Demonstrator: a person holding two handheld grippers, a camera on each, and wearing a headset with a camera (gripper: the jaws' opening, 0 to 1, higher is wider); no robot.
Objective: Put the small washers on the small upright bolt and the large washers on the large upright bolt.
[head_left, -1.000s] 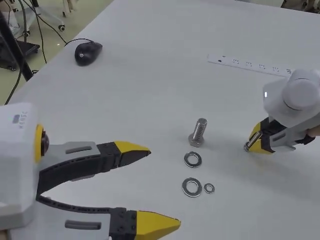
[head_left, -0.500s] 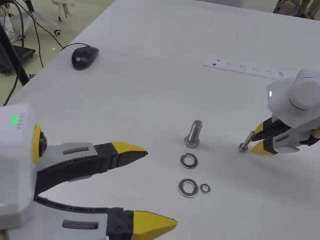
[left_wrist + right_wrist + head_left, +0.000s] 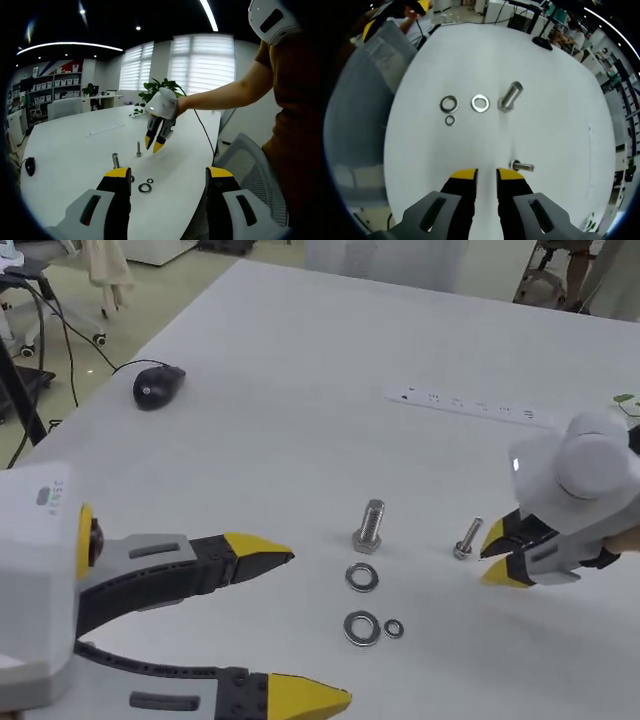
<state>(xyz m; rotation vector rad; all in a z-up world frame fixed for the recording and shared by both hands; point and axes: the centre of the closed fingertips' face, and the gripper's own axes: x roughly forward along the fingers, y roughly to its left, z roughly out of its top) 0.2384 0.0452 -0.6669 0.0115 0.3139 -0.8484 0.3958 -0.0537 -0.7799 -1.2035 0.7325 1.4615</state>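
Note:
The large bolt (image 3: 368, 527) stands upright mid-table, and the small bolt (image 3: 467, 539) stands upright to its right. Two large washers (image 3: 362, 577) (image 3: 362, 627) and one small washer (image 3: 394, 628) lie flat in front of the large bolt. My right gripper (image 3: 497, 555) sits just right of the small bolt, open and holding nothing. In the right gripper view the small bolt (image 3: 521, 166) is beside the right-hand jaw of the gripper (image 3: 487, 175), apart from it. My left gripper (image 3: 312, 628) hovers open at the near left, clear of the washers (image 3: 145, 188).
A black mouse (image 3: 158, 386) lies at the far left of the white table (image 3: 280, 440). A white power strip (image 3: 465, 405) lies behind the bolts. A grey chair (image 3: 250, 165) stands at the table's edge.
The right gripper has let go of the small bolt, which now stands upright on the table, and has drawn slightly back from it. The left gripper has stayed put.

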